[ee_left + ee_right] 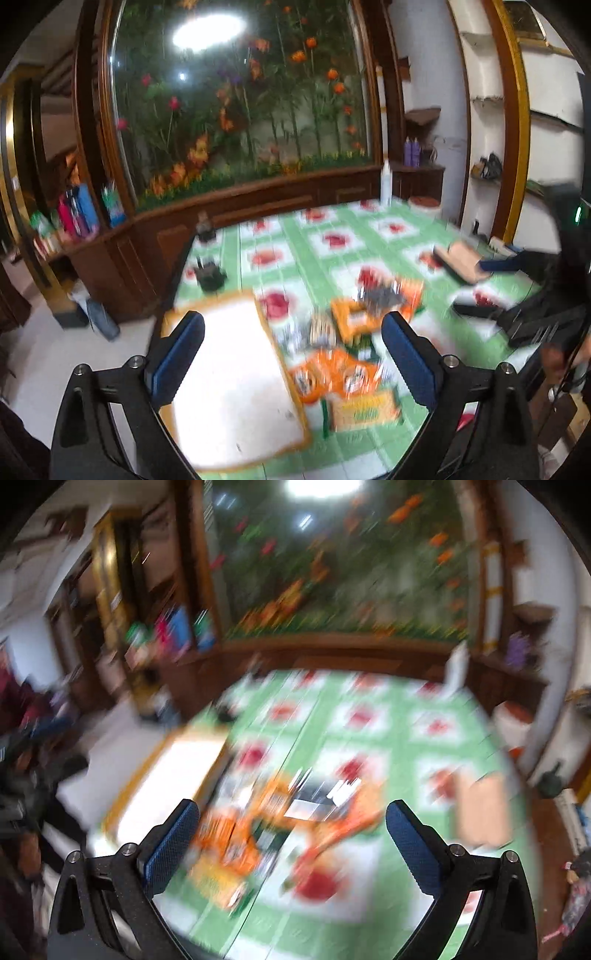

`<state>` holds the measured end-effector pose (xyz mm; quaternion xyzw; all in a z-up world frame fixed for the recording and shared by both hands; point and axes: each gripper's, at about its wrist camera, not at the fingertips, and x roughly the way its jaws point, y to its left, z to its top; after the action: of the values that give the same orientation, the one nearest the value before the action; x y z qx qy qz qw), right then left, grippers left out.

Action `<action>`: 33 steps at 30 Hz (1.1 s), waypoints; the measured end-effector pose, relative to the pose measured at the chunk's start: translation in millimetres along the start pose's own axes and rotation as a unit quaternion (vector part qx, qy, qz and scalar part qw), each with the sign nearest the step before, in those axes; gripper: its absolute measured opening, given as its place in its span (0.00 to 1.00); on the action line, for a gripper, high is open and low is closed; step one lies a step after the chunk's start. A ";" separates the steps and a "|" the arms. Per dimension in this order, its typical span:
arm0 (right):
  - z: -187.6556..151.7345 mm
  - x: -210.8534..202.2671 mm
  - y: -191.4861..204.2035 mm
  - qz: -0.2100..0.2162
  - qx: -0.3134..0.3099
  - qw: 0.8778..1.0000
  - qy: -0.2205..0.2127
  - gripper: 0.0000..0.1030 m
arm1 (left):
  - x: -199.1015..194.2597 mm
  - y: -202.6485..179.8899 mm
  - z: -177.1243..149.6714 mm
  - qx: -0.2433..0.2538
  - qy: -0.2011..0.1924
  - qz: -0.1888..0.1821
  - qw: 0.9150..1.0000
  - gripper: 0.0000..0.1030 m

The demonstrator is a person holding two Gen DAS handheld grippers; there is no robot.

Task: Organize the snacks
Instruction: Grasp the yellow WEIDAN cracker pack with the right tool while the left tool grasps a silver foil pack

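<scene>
Several orange and yellow snack packets (343,354) lie in a loose heap on the green and red patterned tablecloth (391,236). A white tray with an orange rim (236,384) lies just left of the heap. My left gripper (293,354) is open and empty, held above the tray's right edge and the heap. The right wrist view is badly blurred. It shows the heap (266,823) and the tray (166,775) to its left. My right gripper (291,845) is open and empty above the heap. The right gripper also shows at the right of the left wrist view (476,291).
A tan board-like object (465,264) lies at the table's right. Small dark items (209,275) stand at the table's left edge. A white bottle (386,182) and a red-lidded tub (424,205) stand at the far edge. A wooden cabinet with a flower panel (243,110) stands behind.
</scene>
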<state>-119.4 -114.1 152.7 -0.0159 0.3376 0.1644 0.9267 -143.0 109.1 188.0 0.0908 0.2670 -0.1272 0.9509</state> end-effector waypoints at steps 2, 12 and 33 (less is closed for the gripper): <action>-31.0 40.2 21.1 0.024 -0.042 0.998 0.048 0.85 | 14.1 -0.2 -22.0 -0.012 0.018 -0.004 1.000 0.94; -82.7 126.5 91.4 0.114 -0.169 0.970 0.129 0.75 | 41.8 -2.5 -55.2 0.009 0.050 0.008 0.999 0.94; -111.4 97.5 -43.7 0.042 0.001 0.986 0.160 0.51 | 149.1 -71.1 8.0 0.083 0.088 -0.126 0.985 0.93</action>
<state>-104.8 -142.4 1.6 -0.0268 0.4818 0.1987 0.8531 -36.7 10.7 108.1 0.1457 0.3475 -0.2589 0.8894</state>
